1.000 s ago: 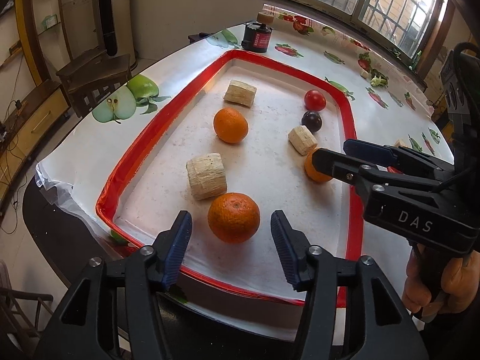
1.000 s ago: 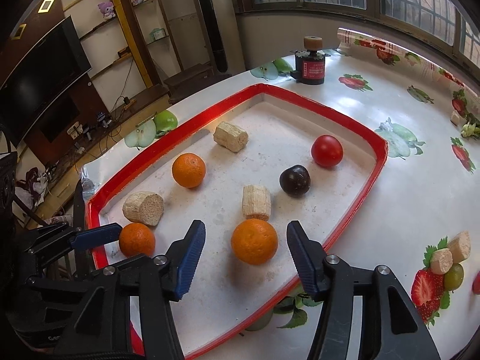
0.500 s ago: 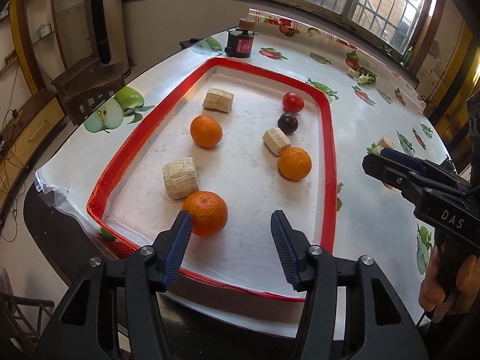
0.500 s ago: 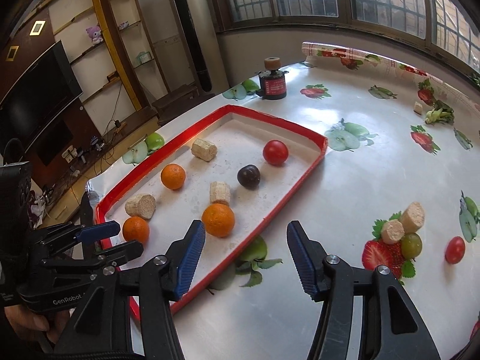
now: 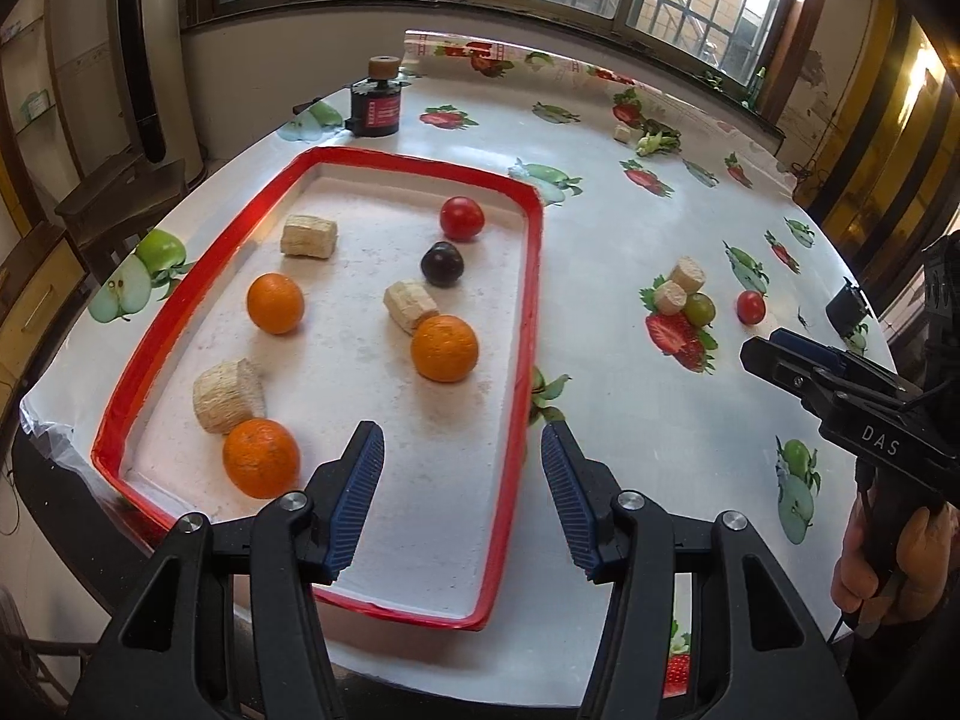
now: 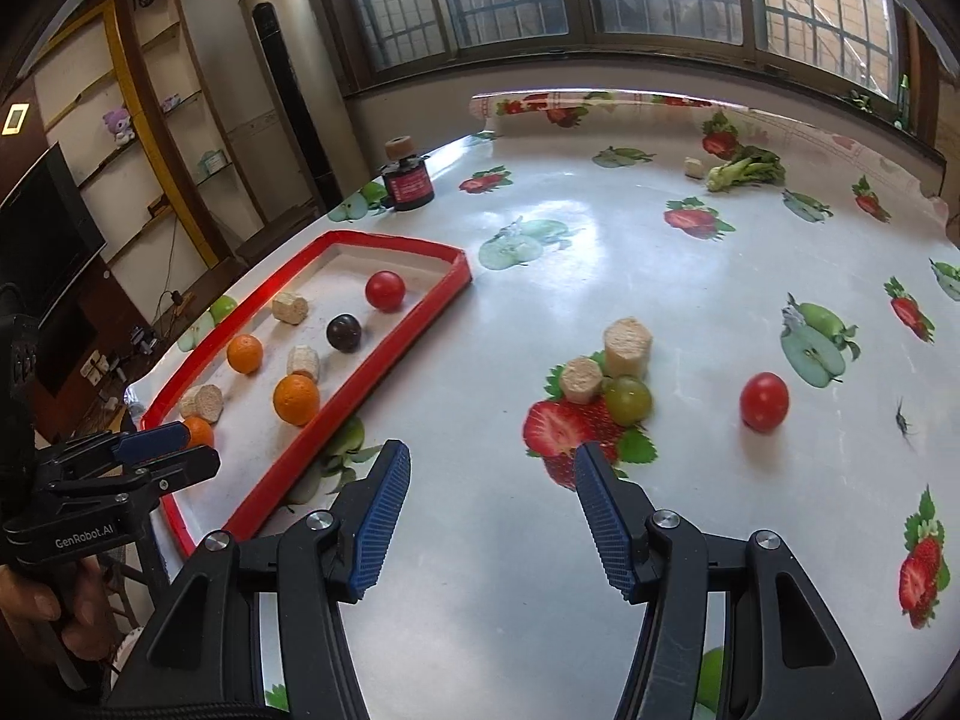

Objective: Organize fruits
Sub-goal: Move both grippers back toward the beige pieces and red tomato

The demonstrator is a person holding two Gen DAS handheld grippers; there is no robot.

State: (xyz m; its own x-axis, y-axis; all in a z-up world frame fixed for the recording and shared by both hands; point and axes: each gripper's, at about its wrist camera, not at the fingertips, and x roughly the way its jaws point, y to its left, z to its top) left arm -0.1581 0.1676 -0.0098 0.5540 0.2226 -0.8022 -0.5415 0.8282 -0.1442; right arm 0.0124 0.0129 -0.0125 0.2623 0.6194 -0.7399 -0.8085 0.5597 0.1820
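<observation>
Both the left hand-held gripper and the right hand-held gripper gape wide, empty. Right hovers over the counter; a green grape lies at its one o'clock.

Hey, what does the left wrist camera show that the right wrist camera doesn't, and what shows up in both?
Only the left wrist view shows the red-rimmed tray's near end and the whole round orange nearest it.

Only the right wrist view shows the black television and the tall grey standing air conditioner.

Both show the open left hand-held gripper and open right hand-held gripper, the dark round plum, the small green grape and the loose red tomato.
</observation>
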